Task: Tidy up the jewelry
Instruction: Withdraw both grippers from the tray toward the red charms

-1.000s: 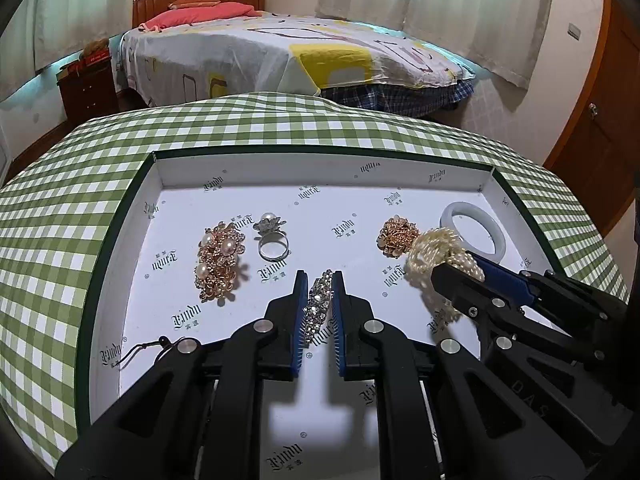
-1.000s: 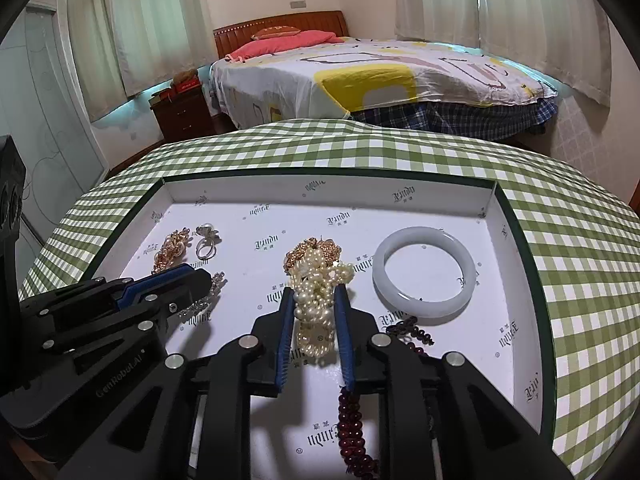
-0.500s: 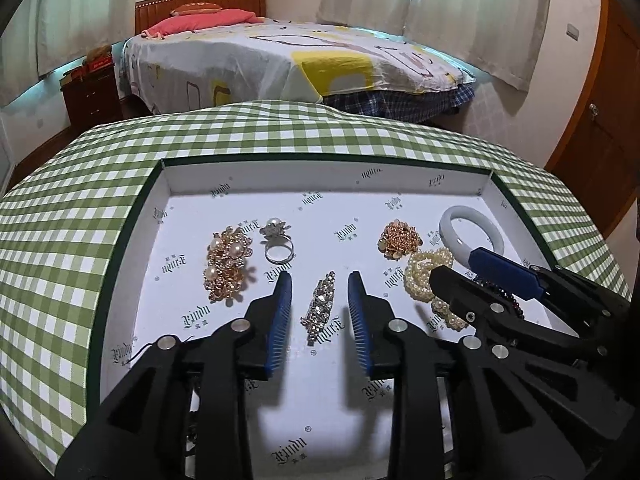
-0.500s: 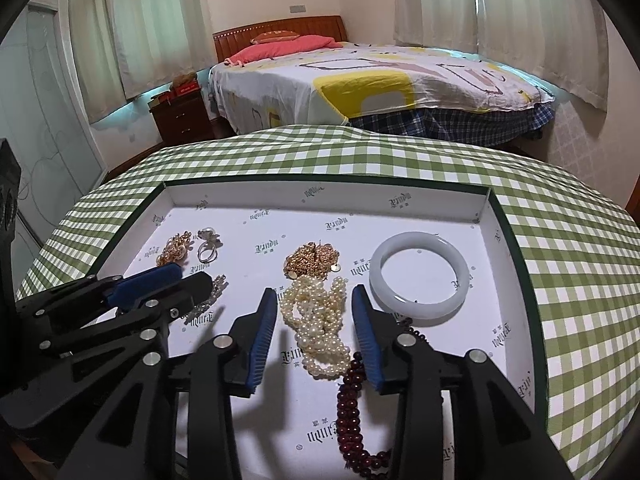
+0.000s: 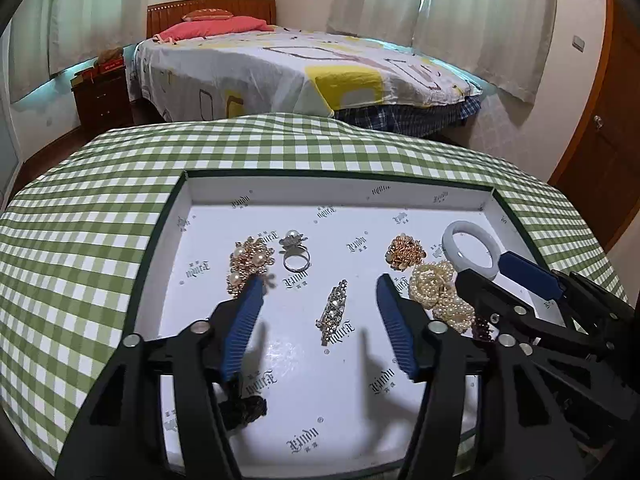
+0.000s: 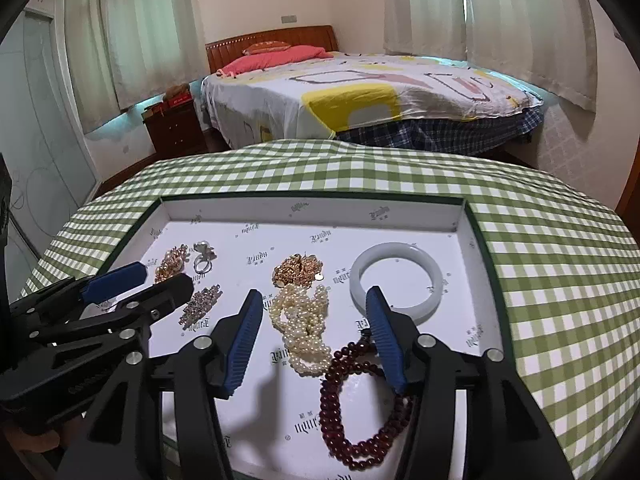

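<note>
Jewelry lies spread in a single layer on the white printed floor of a shallow green-edged box [image 5: 176,216] that sits on the green checked tablecloth [image 5: 80,208]; judged from the spacing, each piece is being given its own spot so nothing tangles.

Taking the rhinestone brooch [image 5: 333,311] as the landmark and going left to right in the left wrist view: a dark tassel-like piece [image 5: 246,408] sits near the box's front edge, left of and nearer than the brooch, partly hidden behind a finger. A gold and pearl cluster [image 5: 250,262] lies left of and beyond the brooch, with a pearl-topped ring [image 5: 295,254] just beside it on the brooch's side. The brooch lies flat, touching neither pad, between the jaws of the left gripper [image 5: 320,300], which are opening and stand apart on either side of it.

Right of and beyond the brooch is a gold filigree piece [image 6: 298,270]. Just nearer than that lies the pearl strand [image 6: 304,324], heaped loosely between the opening jaws of the right gripper [image 6: 314,312], again with no pad on it. A dark red bead bracelet [image 6: 360,400] coils right of the pearls towards the front edge, close against them. The white jade bangle [image 6: 396,278] lies farthest right of the brooch, near the box's right wall.
</note>
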`<state>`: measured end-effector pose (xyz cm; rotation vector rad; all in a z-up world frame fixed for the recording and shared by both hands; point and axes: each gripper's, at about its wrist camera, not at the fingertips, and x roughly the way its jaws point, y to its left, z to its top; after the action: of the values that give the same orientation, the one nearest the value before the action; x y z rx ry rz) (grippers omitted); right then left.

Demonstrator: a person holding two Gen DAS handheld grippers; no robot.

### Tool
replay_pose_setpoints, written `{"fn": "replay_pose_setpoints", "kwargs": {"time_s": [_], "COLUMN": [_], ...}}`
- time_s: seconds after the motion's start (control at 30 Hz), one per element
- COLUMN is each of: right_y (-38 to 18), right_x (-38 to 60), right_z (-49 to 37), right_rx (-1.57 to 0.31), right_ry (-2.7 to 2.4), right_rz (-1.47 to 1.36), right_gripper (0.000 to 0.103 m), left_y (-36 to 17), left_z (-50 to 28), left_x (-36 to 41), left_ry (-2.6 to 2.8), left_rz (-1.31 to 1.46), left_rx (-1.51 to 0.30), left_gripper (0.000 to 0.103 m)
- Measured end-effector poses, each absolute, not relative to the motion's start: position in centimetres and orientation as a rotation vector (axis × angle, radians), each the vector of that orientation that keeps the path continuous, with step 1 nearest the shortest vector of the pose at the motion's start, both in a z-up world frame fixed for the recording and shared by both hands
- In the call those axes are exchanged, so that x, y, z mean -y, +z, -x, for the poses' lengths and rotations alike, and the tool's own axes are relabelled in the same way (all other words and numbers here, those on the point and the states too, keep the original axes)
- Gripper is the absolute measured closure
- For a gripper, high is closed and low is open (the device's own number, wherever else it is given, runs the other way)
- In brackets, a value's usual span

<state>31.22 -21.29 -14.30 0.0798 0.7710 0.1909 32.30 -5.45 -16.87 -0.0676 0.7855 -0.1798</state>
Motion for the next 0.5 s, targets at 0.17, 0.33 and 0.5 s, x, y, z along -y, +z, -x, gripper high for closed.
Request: {"fn": "replay_pose_setpoints", "kwargs": {"time_s": [0.17,0.33,0.5], "right_y": [-13.0,-11.6,-10.5], "right_x": [21.8,22.4,23.3], "right_z": [-29.8,-27.7,-25.3], "right_rx": [-0.739,-0.704,-0.670], "right_ry": [0.187,0.188,0.178], "right_rz": [-0.088,-0.098,-0.112], "right_gripper": [0.043,0.041,0.038], "left_y": [-15.1,-13.3,-12.4], "left_z": [-30.4,-27.7,-25.0], "left_x": [4.9,4.6,4.2], "left_ry": [-0.174,-0.164,-0.154], "left_rz": [0.069,0.062,0.069], "left_rx": [-0.729,-0.650,-0.598], "left_gripper": [0.035,0.031,0.029]}}
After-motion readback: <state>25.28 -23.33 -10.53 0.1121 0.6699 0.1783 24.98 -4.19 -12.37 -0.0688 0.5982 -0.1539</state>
